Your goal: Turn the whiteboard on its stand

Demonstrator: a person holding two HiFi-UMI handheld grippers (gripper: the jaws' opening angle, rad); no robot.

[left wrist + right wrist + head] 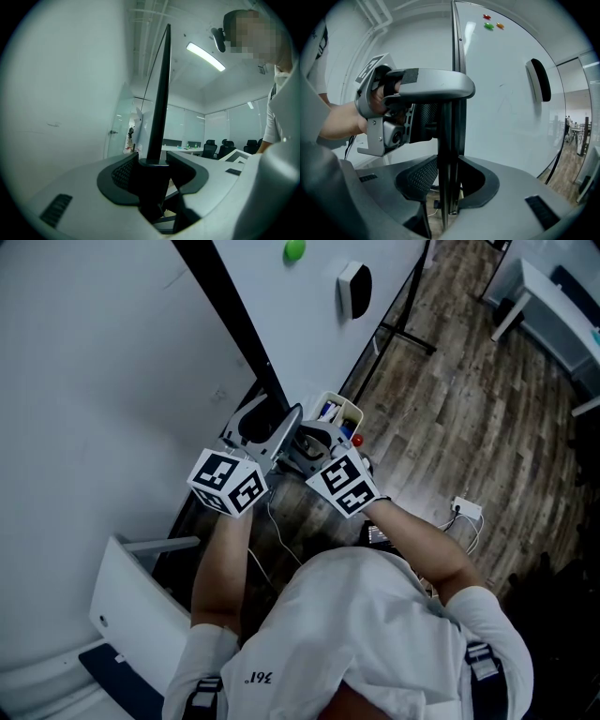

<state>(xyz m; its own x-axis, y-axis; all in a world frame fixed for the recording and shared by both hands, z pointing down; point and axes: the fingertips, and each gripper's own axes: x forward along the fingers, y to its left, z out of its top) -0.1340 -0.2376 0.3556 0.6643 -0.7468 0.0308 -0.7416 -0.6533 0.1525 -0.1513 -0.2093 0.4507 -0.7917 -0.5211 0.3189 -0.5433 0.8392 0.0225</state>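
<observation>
Across the upper left of the head view the whiteboard [309, 334] is seen almost edge-on. Its black frame [230, 320] runs down from the top border toward the middle, with a white face on either side. The stand [405, 332] is shown only as dark legs on the wood floor [469, 418] at upper right.

At the lower end of the frame, mid-picture, both grippers are closed on the board's edge. The left gripper [270, 432] is clamped on the frame, and in its own view the black strip is pinched between the jaws. The right gripper [314, 446] is clamped on the same edge just beside it. In the right gripper view the left one is seen immediately above.

An eraser [354, 289] is stuck to the right-hand face near the top centre, and small magnets [489, 26] are stuck higher up.

The board is judged a large, stiff panel — not light to swing, with smooth faces that would slip. The frame edge, well out from the stand, is judged the sound place to hold it. A slow turn would be advised so that the eraser and magnets are not shaken off.
</observation>
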